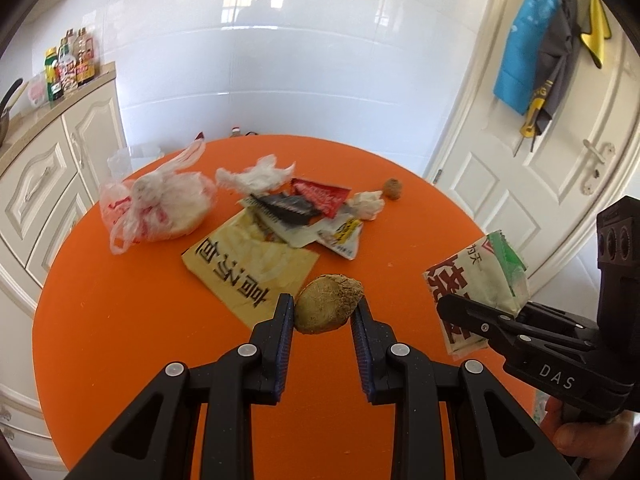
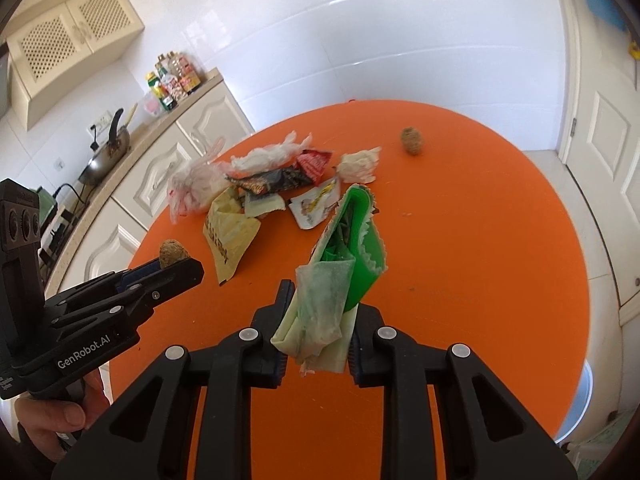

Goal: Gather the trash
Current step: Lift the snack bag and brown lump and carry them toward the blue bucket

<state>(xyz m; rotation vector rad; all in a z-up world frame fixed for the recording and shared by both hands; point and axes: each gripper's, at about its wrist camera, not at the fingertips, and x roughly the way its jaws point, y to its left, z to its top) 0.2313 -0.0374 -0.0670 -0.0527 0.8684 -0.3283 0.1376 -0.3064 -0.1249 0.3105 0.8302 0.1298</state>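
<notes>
My left gripper is shut on a brown fibrous husk lump and holds it above the round orange table; it also shows in the right wrist view. My right gripper is shut on a green and white snack wrapper, seen from the left wrist view. A trash pile lies mid-table: a tied plastic bag, a yellow packet, red and black wrappers, crumpled tissue. A second brown lump lies at the far side.
Cream kitchen cabinets with sauce bottles stand to the left. A pan sits on the counter. A white door with hanging cloths is at the right, behind a white tiled wall.
</notes>
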